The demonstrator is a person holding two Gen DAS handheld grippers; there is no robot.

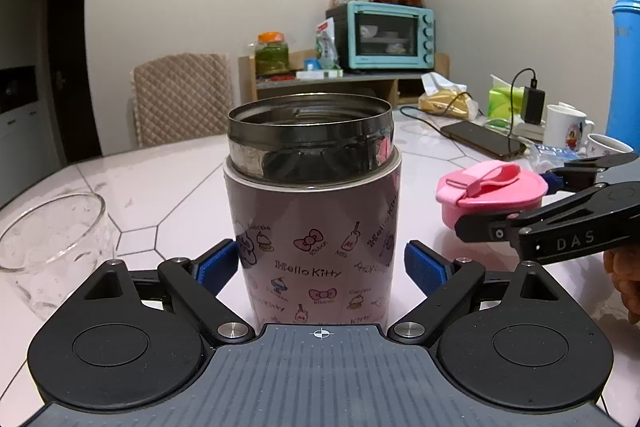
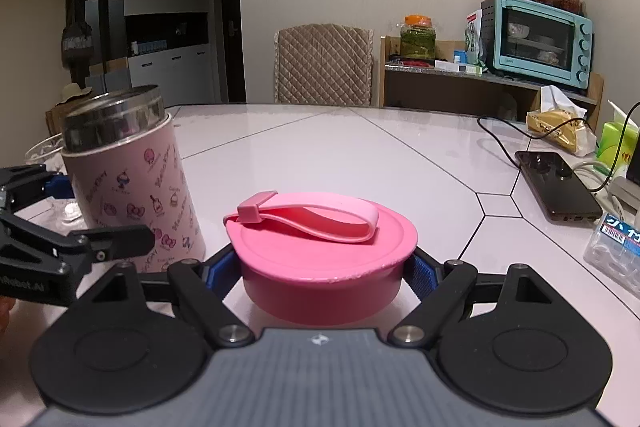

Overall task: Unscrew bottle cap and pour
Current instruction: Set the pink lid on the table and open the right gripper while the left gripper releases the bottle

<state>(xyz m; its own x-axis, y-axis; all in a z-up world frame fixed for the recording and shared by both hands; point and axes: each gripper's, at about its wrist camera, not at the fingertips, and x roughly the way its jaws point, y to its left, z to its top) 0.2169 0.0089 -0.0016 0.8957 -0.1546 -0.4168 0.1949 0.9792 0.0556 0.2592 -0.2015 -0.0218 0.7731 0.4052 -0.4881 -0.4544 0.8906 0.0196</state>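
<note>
- Because the left gripper (image 1: 320, 263) frames the pink bottle (image 1: 316, 227) from both sides, we see its blue pads (image 1: 424, 271) standing just off the wall, jaws apart and not pressing; the bottle's base is hidden behind the gripper body.
- The bottle stands upright and uncapped on the white table (image 1: 168, 179), steel mouth open; we cannot tell what is inside.
- Right of the bottle, the right gripper (image 2: 326, 267) is clamped on the pink cap (image 2: 324, 251), whose underside is hidden.
- Left of the bottle, a clear glass (image 1: 48, 247) is cut off by the frame edge.
</note>
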